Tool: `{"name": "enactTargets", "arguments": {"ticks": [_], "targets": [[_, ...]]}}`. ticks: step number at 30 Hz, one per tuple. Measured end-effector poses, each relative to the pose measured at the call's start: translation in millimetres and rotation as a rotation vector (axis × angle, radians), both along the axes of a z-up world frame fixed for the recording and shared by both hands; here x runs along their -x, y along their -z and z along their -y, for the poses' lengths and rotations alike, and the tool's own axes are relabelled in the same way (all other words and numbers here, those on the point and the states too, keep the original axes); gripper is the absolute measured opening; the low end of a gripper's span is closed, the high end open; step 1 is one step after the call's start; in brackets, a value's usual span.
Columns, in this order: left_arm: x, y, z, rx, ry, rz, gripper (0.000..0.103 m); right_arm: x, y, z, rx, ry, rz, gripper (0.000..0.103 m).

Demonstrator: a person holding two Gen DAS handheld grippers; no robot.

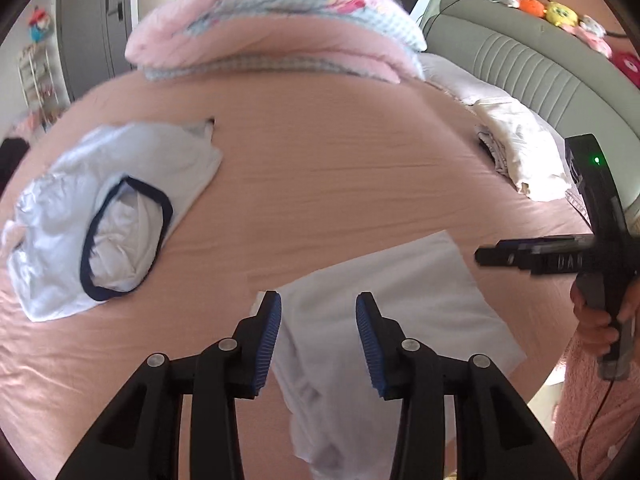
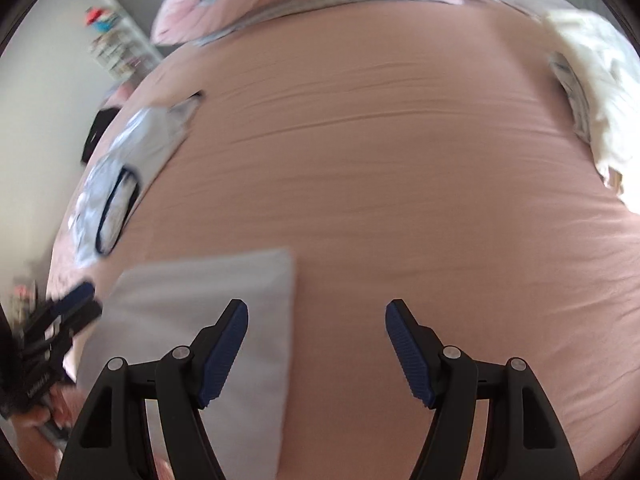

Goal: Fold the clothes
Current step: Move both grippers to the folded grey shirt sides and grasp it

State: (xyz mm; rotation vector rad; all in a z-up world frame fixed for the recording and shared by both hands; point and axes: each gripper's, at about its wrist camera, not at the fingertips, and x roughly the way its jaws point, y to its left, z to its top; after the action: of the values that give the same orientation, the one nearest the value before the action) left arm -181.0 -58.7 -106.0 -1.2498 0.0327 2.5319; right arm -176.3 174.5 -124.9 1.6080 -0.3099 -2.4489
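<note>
A folded white garment [image 1: 384, 312] lies flat on the pink bed sheet [image 1: 320, 168] near the front edge. My left gripper [image 1: 319, 340] hovers over its left part, open, nothing between its blue pads. Further left lies a crumpled pale blue shirt with a dark navy neckline [image 1: 108, 220]. The right gripper [image 1: 500, 258] shows from the side at the right, held by a hand. In the right wrist view my right gripper [image 2: 316, 348] is open over bare sheet, just right of the folded garment [image 2: 208, 320]. The pale blue shirt [image 2: 120, 184] lies far left; the left gripper [image 2: 68, 308] is blurred.
A pink quilt and pillows [image 1: 272, 28] are piled at the head of the bed. A stack of folded white clothes [image 1: 520, 152] sits at the right edge beside a grey padded headboard [image 1: 540, 68]. Plush toys [image 1: 560, 12] line its top. A wardrobe [image 1: 92, 28] stands at back left.
</note>
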Motion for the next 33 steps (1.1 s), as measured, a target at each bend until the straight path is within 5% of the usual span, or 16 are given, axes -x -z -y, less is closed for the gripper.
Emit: {"name": "enactTargets", "arguments": {"ticks": [2, 7, 13, 26, 33], "targets": [[-8.5, 0.5, -6.9, -0.053, -0.003, 0.032, 0.037, -19.5, -4.5, 22.0, -0.023, -0.078, -0.028, 0.070], [-40.7, 22.2, -10.1, 0.002, -0.090, 0.015, 0.036, -48.5, 9.8, 58.8, -0.100, -0.197, -0.027, 0.070], [-47.6, 35.4, -3.0, 0.013, -0.130, -0.017, 0.037, -54.4, 24.2, 38.2, -0.021, -0.168, 0.029, 0.070], [-63.6, 42.9, 24.1, -0.076, -0.144, 0.007, 0.052, -68.0, 26.6, 11.8, -0.088, -0.172, 0.018, 0.075], [-69.7, 21.4, 49.8, -0.254, -0.204, -0.028, 0.051, -65.3, 4.5, 11.5, -0.032, -0.125, -0.055, 0.075]]}}
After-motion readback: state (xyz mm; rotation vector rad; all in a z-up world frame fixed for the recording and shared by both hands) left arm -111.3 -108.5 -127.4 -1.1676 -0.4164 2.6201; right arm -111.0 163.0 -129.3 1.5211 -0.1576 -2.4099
